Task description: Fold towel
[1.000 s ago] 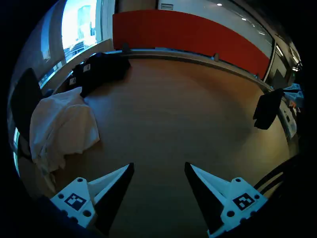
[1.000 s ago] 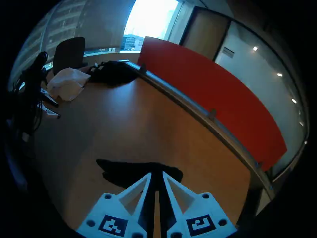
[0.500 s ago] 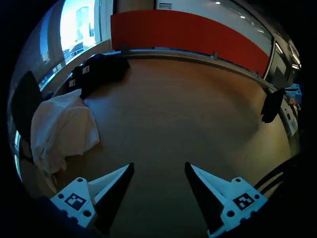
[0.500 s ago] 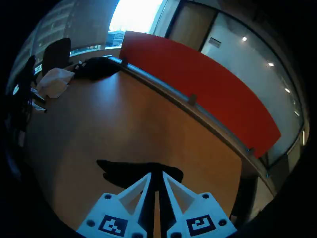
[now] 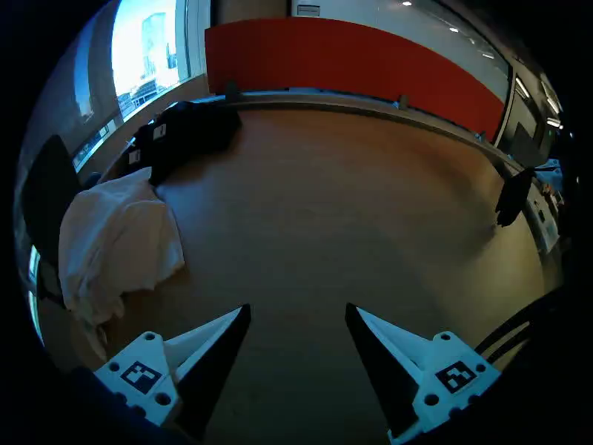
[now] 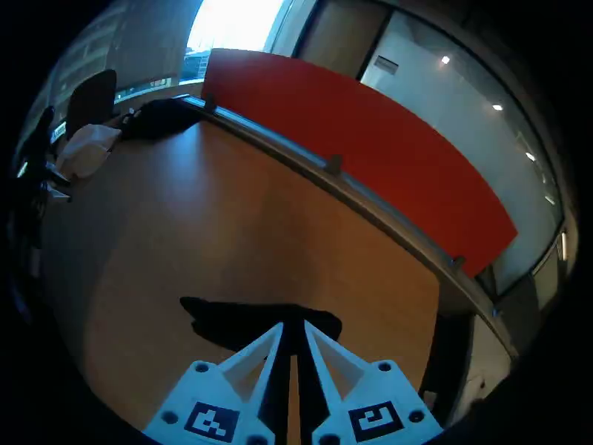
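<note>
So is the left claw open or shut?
Open: the left claw has a wide gap, with wooden table showing between its tips.

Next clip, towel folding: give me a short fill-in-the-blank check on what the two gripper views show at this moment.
1. The left gripper hangs over the wooden table with its fingers ___.
2. The right gripper is shut on a ___ cloth.
3. The crumpled towel beside the black bag is ___ in colour.
4. The partition along the table's far edge is ___.

Missing words: open; black; white; red.
</note>
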{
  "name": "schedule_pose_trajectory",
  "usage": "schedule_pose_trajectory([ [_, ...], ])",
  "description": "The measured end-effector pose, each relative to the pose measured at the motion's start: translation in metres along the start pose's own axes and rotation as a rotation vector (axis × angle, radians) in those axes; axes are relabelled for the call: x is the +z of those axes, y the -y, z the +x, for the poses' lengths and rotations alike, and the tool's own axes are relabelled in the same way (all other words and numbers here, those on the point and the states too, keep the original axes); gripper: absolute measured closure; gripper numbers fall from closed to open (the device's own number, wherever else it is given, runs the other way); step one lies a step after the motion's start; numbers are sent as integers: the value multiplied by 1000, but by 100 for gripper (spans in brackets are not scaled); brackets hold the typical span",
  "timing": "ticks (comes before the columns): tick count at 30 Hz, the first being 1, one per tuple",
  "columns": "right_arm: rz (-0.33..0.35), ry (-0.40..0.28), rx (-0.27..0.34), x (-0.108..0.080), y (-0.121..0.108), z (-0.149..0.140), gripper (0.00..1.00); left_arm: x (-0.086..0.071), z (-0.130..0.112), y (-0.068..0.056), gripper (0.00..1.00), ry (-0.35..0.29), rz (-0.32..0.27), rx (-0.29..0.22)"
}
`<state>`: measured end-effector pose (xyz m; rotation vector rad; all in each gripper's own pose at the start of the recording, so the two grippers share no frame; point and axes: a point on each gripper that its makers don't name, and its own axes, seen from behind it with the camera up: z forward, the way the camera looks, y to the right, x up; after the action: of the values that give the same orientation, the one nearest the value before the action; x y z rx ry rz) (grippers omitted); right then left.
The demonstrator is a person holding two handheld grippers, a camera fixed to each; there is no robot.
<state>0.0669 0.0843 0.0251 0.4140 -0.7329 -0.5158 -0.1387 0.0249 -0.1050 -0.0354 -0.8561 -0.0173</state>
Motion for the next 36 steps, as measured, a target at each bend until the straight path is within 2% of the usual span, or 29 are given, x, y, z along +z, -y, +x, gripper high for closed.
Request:
schedule_pose_trajectory([
  [14,-25,18,31,4,-37,-18,96,0,0,-5,6,4,12,-5],
  [27,-25,35,36,4,-43,-33,96,-1,2,-7,6,3,17,1],
  [36,-40,89,49,-4,-48,-69,96,0,4,-9,6,2,16,10],
])
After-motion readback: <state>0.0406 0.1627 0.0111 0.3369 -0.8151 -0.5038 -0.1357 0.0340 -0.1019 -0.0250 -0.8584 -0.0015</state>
